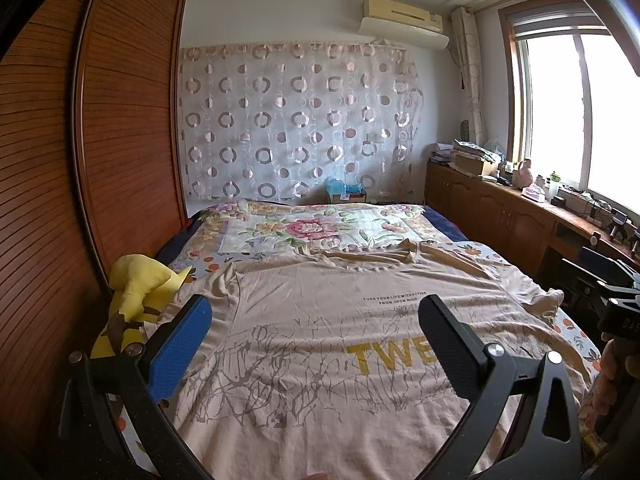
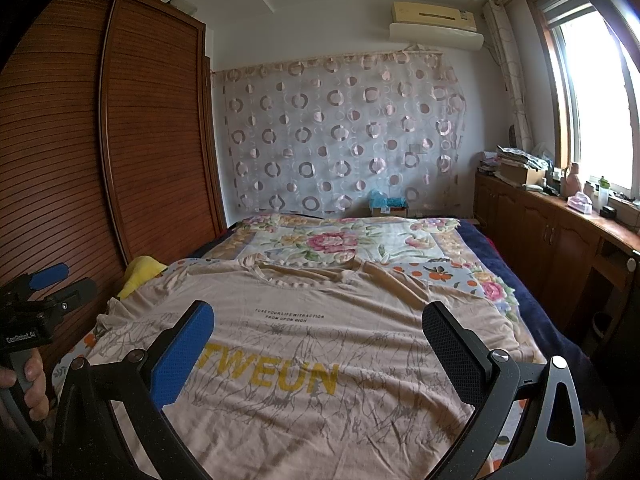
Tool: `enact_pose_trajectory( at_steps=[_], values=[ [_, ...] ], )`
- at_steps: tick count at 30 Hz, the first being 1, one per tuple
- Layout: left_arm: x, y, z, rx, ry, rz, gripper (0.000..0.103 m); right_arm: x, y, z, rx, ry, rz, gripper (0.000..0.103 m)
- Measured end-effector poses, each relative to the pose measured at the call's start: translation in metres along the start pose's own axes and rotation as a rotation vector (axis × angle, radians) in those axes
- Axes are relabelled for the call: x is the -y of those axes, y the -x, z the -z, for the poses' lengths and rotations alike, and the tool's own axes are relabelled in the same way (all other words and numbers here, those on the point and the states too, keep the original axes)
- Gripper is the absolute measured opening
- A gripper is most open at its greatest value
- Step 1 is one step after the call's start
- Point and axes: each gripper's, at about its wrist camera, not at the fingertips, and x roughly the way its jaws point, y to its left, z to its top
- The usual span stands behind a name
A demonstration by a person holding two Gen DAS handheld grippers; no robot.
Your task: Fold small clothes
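Observation:
A beige T-shirt (image 1: 320, 320) (image 2: 320, 340) with yellow "TWEUN" lettering and a grey branch print lies spread flat, front up, on the bed, collar toward the far wall. My left gripper (image 1: 316, 320) hovers open over the shirt's left half, nothing between its fingers. My right gripper (image 2: 320, 328) is open too, above the shirt's middle and right half. In the right wrist view the left gripper (image 2: 52, 280) shows at the left edge, held by a hand (image 2: 32, 380). The left wrist view catches the right gripper's body (image 1: 612, 300) at the right edge.
The bed (image 1: 320, 228) has a floral cover. A yellow plush toy (image 1: 136, 292) lies at the shirt's left sleeve, beside a tall wooden wardrobe (image 1: 120, 140). A low wooden cabinet (image 2: 560, 232) with clutter runs along the window on the right. A patterned curtain (image 2: 340, 140) hangs behind.

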Motion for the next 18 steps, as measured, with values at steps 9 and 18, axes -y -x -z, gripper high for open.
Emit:
enact_pose_trajectory(
  at_steps=[9, 18],
  values=[
    [0.0001, 0.0001, -0.0001, 0.001, 0.0, -0.001, 0.103, -0.001, -0.0001, -0.0017, 0.002, 0.002, -0.002, 0.103],
    [0.0013, -0.0041, 0.0052, -0.003, 0.004, 0.0, 0.103, -0.0021, 0.0002, -0.0014, 0.002, 0.001, -0.001, 0.103]
  ],
)
